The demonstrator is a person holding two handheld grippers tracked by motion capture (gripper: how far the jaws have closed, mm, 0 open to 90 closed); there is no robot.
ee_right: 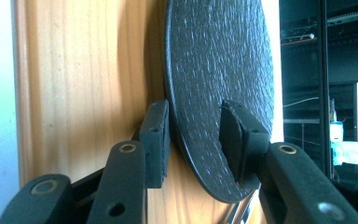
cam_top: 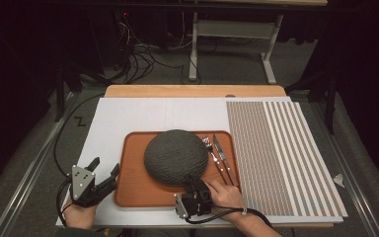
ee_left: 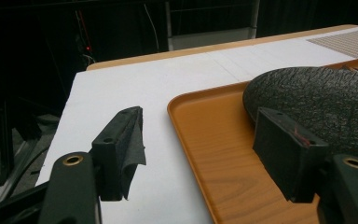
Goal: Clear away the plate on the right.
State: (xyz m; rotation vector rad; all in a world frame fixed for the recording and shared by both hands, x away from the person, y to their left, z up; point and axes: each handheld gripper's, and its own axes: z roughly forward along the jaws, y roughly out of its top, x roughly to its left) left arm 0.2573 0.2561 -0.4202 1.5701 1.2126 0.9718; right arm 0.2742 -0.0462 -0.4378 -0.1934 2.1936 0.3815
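A white board [cam_top: 143, 116] bears a striped woven placemat [cam_top: 281, 158] to the right of the wooden tray [cam_top: 133, 190]. On the tray lies a dark, rough-textured domed plate [cam_top: 176, 156], upside down, with a fork [cam_top: 212, 153] and knife [cam_top: 222, 155] at its right. The right gripper [cam_top: 193, 186] straddles the plate's near rim, one jaw beneath, one above, neither visibly pressing. The left gripper [cam_top: 103, 170] hangs open at the tray's left edge.

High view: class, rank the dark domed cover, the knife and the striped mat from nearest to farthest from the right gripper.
From the right gripper:
1. Dark domed cover, its near edge between the jaws.
2. Knife, on the tray's right side.
3. Striped mat, beyond the tray, far right.
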